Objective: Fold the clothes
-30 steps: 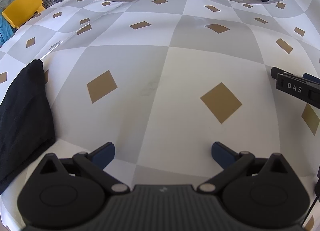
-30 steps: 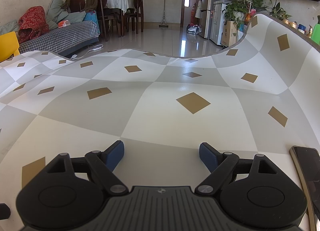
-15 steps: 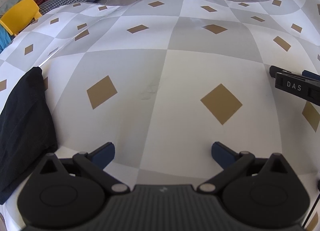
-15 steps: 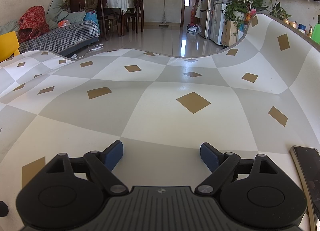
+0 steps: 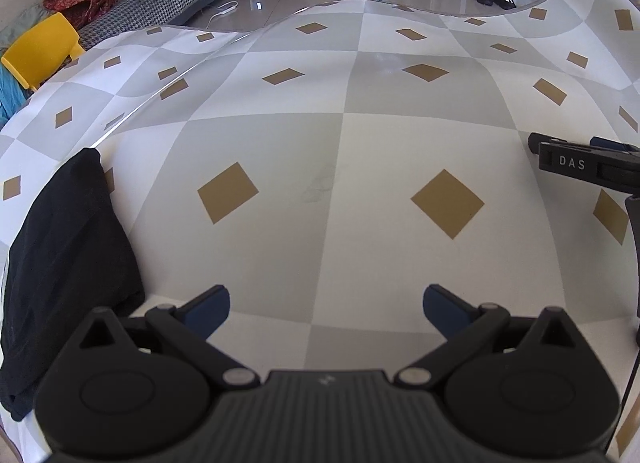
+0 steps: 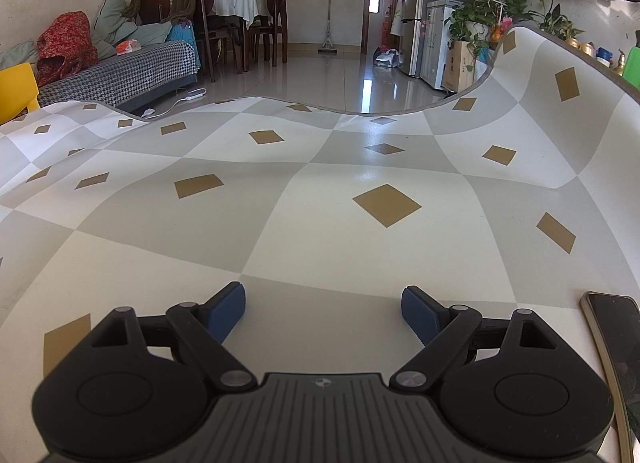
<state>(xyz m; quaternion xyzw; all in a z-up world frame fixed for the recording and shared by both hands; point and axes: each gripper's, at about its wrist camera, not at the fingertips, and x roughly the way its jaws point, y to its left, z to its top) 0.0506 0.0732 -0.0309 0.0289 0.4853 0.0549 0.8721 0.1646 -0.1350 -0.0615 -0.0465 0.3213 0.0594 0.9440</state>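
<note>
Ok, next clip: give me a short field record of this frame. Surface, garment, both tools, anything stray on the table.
surface: table with checked cloth
garment: black cloth, bunched at the left edge, beside the left tool, not touched
left tool: open, empty, over bare table
right tool: open, empty, over bare table
stray: phone on the table, right of the right tool
fold status: not started

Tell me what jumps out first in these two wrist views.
The black garment stands out, bunched at the left edge of the checked tablecloth, left of the open, empty left claw. The right claw is open too, over bare cloth, with a dark phone lying at its right. In the left view the right claw's tip pokes in from the right edge.
</note>
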